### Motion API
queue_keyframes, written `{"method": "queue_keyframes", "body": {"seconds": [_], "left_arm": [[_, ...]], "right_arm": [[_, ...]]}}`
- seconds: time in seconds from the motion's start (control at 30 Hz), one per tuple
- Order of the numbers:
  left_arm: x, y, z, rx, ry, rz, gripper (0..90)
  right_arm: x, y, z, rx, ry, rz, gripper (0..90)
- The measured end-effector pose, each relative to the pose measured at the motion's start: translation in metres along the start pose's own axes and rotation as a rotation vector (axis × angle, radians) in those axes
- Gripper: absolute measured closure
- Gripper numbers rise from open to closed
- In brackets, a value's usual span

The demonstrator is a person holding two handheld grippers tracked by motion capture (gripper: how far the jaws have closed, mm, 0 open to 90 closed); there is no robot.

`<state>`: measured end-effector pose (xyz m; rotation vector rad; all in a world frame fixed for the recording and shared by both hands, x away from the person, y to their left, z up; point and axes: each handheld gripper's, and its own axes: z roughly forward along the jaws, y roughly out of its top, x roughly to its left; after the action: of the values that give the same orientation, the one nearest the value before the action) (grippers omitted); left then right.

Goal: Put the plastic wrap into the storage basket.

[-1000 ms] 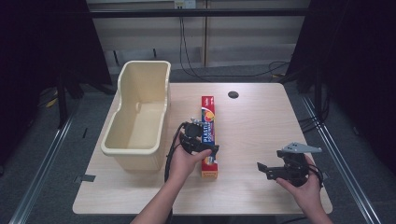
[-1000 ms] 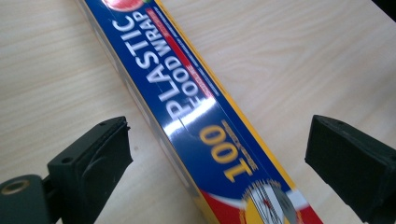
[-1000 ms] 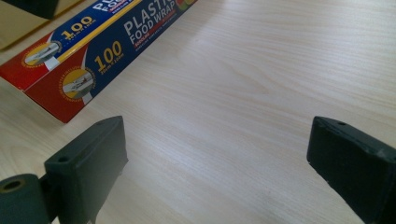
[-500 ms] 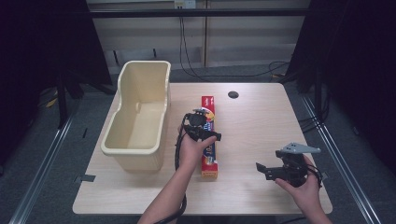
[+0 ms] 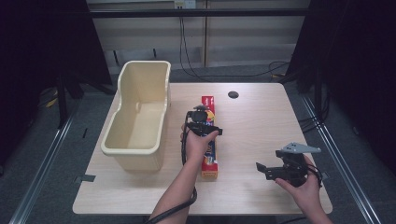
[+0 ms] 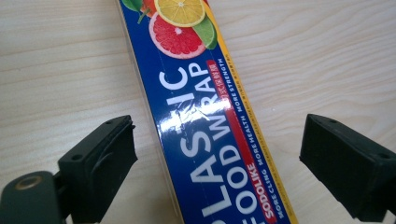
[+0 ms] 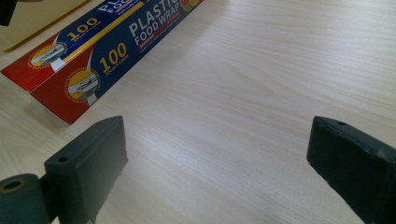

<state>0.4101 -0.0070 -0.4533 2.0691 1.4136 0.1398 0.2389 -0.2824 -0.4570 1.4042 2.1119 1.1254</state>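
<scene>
A long blue and red box of plastic food wrap (image 5: 209, 161) lies lengthwise on the wooden table (image 5: 261, 116), beside the tub. My left gripper (image 5: 204, 122) hovers right over the box's middle, open, its jaws set wide on either side of the box (image 6: 210, 126) without touching it. My right gripper (image 5: 264, 169) is held low near the table's front right, open, nothing between its jaws. In the right gripper view the box's red end (image 7: 70, 79) lies off to the upper left.
A cream plastic tub (image 5: 140, 112), with nothing in it, stands at the table's left side. A dark round hole (image 5: 233, 94) sits near the table's far edge. Cables hang beyond the table's back edge.
My left gripper has moved away from me along the box, from near its front part to over its middle. The right gripper has stayed in place.
</scene>
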Motion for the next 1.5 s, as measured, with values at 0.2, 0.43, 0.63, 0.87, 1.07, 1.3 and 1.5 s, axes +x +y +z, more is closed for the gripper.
{"method": "queue_keyframes", "body": {"seconds": [0.2, 0.43, 0.63, 0.87, 1.07, 1.3, 1.5], "left_arm": [[-0.001, 0.002, 0.004, 0.017, 0.011, 0.007, 17.4], [0.001, 0.003, 0.007, 0.021, 0.039, -0.007, 23.0], [0.003, 0.005, 0.009, 0.018, 0.017, -0.042, 28.6], [0.000, 0.007, 0.010, 0.036, 0.045, -0.041, 29.2], [-0.005, 0.010, 0.014, 0.066, 0.086, -0.057, 29.6], [-0.004, 0.012, 0.018, 0.093, 0.088, -0.083, 29.7], [-0.002, 0.012, 0.020, 0.100, 0.077, -0.109, 30.1]], "right_arm": [[-0.001, 0.000, -0.001, -0.002, 0.001, 0.004, 4.7], [-0.001, 0.000, 0.000, -0.005, 0.004, 0.012, 4.7], [-0.001, 0.000, 0.000, -0.003, 0.008, 0.014, 4.7], [-0.002, 0.001, 0.000, -0.006, 0.006, 0.022, 4.7], [-0.002, 0.001, -0.001, -0.008, 0.007, 0.024, 4.7], [-0.002, 0.001, 0.000, -0.007, 0.009, 0.029, 4.7], [-0.002, 0.001, 0.000, -0.008, 0.008, 0.033, 4.7]]}}
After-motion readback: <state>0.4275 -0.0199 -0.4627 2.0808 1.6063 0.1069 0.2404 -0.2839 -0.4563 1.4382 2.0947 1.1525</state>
